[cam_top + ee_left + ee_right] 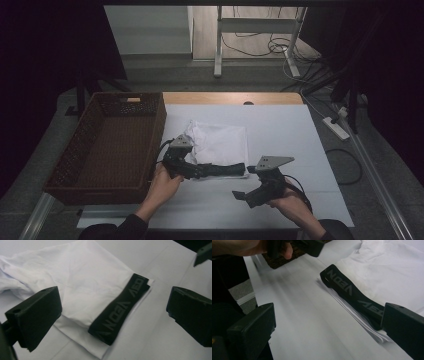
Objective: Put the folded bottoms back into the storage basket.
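I'm hovering both grippers, left (197, 171) and right (240, 196), jaws wide and holding nothing, beside the folded white garment (220, 142) lying next to the basket (80, 155), probably needing to pinch its black waistband (120, 308) next.

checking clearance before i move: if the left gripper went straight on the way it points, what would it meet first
Probably the black waistband of the folded white garment, which lies between the open jaws of the left gripper. Depth is unclear, so the jaws might touch the white table cover beside it first.
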Demonstrator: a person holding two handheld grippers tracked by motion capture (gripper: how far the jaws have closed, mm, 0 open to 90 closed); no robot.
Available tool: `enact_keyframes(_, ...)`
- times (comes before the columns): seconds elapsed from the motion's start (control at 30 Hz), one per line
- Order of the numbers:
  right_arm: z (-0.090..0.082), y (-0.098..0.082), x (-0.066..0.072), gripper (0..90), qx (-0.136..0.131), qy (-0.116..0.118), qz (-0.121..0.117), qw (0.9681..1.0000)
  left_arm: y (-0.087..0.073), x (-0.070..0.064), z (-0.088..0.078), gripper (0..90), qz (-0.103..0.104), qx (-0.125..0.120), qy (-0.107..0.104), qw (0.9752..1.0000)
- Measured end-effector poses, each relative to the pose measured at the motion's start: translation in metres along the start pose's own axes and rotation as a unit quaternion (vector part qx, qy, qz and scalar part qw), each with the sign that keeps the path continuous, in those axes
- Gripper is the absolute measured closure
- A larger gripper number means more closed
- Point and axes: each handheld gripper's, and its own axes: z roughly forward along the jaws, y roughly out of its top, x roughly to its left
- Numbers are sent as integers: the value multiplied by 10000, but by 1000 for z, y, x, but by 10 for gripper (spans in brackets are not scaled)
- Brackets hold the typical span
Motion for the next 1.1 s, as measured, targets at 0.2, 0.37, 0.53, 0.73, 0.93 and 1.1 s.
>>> enact_keyframes(0.2, 10, 4, -2, 2, 122, 86, -11, 9999, 7, 10, 9, 0, -62, 132, 168, 9998)
enact_keyframes(0.37, 16, 4, -6, 2, 192, 22, 138, 9997, 12, 19, 14, 0, -160, 133, 182, 9996)
enact_keyframes(0.53, 19, 6, -9, 2, 246, 40, 196, 9995, 15, 28, 17, 0, -346, 78, 224, 9991)
enact_keyframes(0.73, 24, 8, -10, 1, 407, 21, 125, 9991, 22, 36, 24, 0, -449, 160, 432, 9979)
enact_keyframes(0.93, 28, 10, -11, 0, 490, 10, 40, 9988, 26, 46, 29, 0, -516, 287, 572, 9966)
enact_keyframes(1.1, 32, 12, -14, 0, 492, 23, 72, 9988, 27, 56, 36, 0, -572, 430, 746, 9946)
